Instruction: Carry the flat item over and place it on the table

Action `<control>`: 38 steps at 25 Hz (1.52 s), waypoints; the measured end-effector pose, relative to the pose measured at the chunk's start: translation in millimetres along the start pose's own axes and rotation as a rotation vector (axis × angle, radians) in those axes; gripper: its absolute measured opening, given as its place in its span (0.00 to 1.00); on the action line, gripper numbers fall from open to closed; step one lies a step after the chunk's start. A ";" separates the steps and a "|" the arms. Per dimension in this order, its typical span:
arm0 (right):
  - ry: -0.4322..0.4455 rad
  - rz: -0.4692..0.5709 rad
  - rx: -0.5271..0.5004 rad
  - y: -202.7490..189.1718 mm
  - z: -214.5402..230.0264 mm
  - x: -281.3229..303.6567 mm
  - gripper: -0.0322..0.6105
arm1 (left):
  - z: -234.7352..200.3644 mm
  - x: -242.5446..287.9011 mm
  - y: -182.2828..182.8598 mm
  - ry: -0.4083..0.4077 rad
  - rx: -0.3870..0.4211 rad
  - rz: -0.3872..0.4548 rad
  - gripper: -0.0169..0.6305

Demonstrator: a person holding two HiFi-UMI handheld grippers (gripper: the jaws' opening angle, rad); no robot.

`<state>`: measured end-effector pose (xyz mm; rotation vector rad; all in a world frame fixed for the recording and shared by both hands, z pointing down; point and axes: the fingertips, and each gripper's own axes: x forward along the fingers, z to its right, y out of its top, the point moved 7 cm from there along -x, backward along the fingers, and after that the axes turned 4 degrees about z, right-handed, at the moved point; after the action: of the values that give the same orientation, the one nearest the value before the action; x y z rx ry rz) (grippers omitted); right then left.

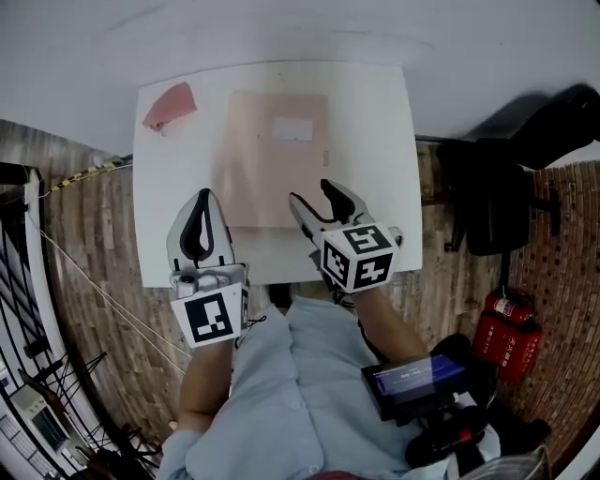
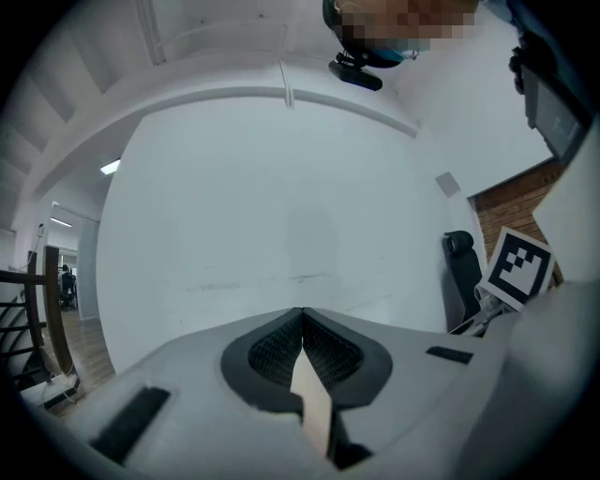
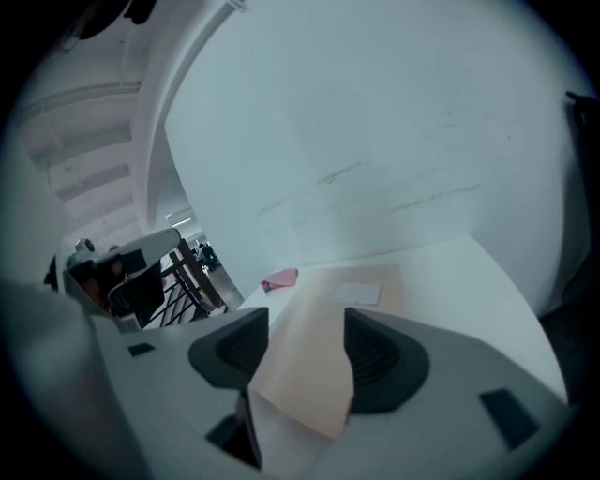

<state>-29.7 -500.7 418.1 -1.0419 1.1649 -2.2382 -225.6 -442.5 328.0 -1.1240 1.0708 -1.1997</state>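
Head view: a white rectangular table [image 1: 375,141] is set against a white wall [image 1: 281,28] on a brick-patterned floor [image 1: 94,216]. A pale pink flat envelope [image 1: 272,169] with a white label [image 1: 292,128] is spread over the table's middle, its near edge raised. A crumpled pink scrap [image 1: 170,105] is seen at the far left corner. The envelope's near edge is pinched in the closed left gripper [image 1: 202,195]. The right gripper [image 1: 308,189] is held half apart around the near right corner, not pressing it. A black chair [image 1: 492,197] and a red fire extinguisher [image 1: 506,333] are placed to the right.
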 end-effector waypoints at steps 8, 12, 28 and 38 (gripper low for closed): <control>-0.099 0.306 -0.258 36.2 -70.0 -66.3 0.08 | -9.6 -50.4 55.6 -0.006 0.006 0.129 0.04; -0.137 0.411 -0.363 46.3 -99.2 -95.0 0.06 | -11.2 -74.8 75.9 -0.010 0.019 0.176 0.04; -0.224 0.547 -0.456 36.8 -133.7 -147.3 0.06 | -11.4 -112.3 86.5 -0.068 0.008 0.220 0.04; -0.220 0.558 -0.469 36.1 -133.8 -147.8 0.05 | -10.1 -112.9 89.3 -0.084 0.009 0.236 0.04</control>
<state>-38.1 -357.3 275.2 -0.9406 1.6723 -1.4222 -231.7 -327.9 240.5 -1.0013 1.0988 -0.9622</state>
